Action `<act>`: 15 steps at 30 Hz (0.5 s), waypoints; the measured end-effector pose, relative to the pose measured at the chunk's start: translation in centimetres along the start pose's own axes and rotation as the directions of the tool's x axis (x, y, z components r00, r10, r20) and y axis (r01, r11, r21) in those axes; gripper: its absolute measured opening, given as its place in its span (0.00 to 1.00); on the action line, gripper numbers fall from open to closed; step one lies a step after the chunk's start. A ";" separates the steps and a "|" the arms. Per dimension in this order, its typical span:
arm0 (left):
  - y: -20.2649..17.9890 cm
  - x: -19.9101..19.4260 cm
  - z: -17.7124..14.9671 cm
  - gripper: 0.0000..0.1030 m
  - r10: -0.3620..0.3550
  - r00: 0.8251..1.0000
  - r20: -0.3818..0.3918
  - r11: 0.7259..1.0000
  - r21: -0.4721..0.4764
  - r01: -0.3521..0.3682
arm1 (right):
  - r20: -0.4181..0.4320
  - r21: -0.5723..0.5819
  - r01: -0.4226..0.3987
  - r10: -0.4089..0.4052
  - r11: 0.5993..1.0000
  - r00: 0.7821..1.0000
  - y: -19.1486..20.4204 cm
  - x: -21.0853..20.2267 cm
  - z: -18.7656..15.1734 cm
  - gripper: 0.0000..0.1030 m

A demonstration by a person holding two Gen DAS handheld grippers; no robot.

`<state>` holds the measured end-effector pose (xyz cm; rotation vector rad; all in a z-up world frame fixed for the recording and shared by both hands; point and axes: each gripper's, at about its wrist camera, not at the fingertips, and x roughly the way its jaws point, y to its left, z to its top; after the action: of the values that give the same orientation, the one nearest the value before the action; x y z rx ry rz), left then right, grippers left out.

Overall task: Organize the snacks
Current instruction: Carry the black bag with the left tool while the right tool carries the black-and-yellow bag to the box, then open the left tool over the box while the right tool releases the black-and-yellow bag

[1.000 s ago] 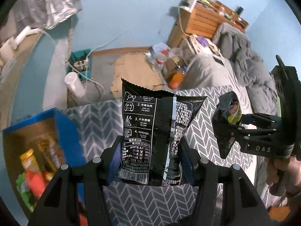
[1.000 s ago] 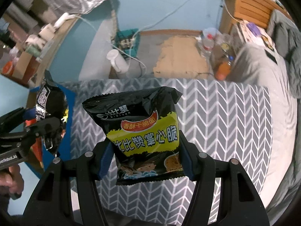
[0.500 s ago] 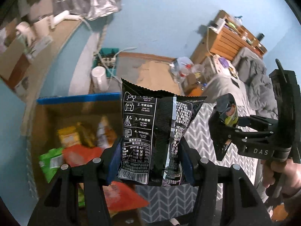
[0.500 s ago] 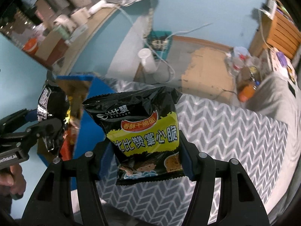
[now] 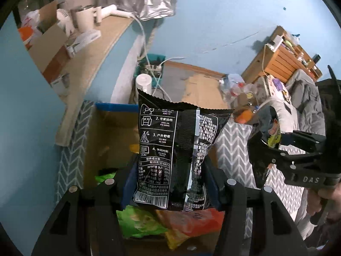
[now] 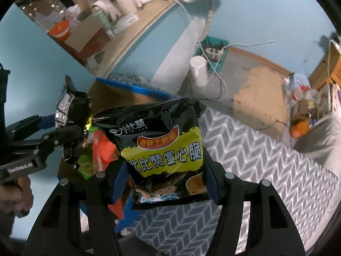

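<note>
you're clamping 1 noodle snack bag (image 5: 177, 155) in each claw (image 5: 170, 183); several snacks are lying in the box (image 5: 110, 125), both bags remaining.

We see the left tongs (image 5: 170, 183) at the bottom centre of their own view, clamped on a black packet. The right tongs (image 6: 166, 183) sit likewise, also clamped on a packet. A hand (image 6: 16, 194) grips the left tool's handle at the lower left of the right view.
</note>
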<state>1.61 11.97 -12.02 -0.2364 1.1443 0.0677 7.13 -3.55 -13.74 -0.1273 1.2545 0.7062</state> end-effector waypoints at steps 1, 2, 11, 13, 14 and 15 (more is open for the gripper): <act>0.5 0.3 0.2 0.56 0.007 1.000 -0.008 1.000 -0.004 -0.007 | -0.003 -0.002 -0.004 0.004 1.000 1.000 0.4 0.3 0.2 0.60; 1.0 0.5 0.3 0.56 0.011 1.000 -0.014 1.000 -0.011 -0.011 | -0.010 -0.008 -0.008 0.008 1.000 1.000 1.0 0.8 0.7 0.60; 5.7 3.0 0.9 0.57 0.028 0.998 -0.062 0.995 -0.098 -0.034 | -0.056 -0.068 -0.008 0.004 0.998 0.998 4.3 4.5 3.4 0.60; 6.2 3.4 0.9 0.57 0.041 0.997 -0.072 0.993 -0.109 -0.049 | -0.068 -0.087 -0.006 0.000 0.996 0.998 4.8 5.2 3.8 0.60; 6.4 3.6 0.8 0.57 0.045 0.996 -0.073 0.992 -0.113 -0.053 | -0.075 -0.101 -0.004 -0.003 0.995 0.997 5.3 5.6 4.0 0.60; 6.6 3.7 0.8 0.57 0.041 0.997 -0.072 0.992 -0.117 -0.049 | -0.077 -0.110 -0.002 -0.006 0.994 0.997 5.5 5.9 4.1 0.60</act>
<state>2.67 18.34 -16.08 -0.3206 1.2160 0.1686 8.25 5.11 -16.08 -0.2487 1.2894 0.7750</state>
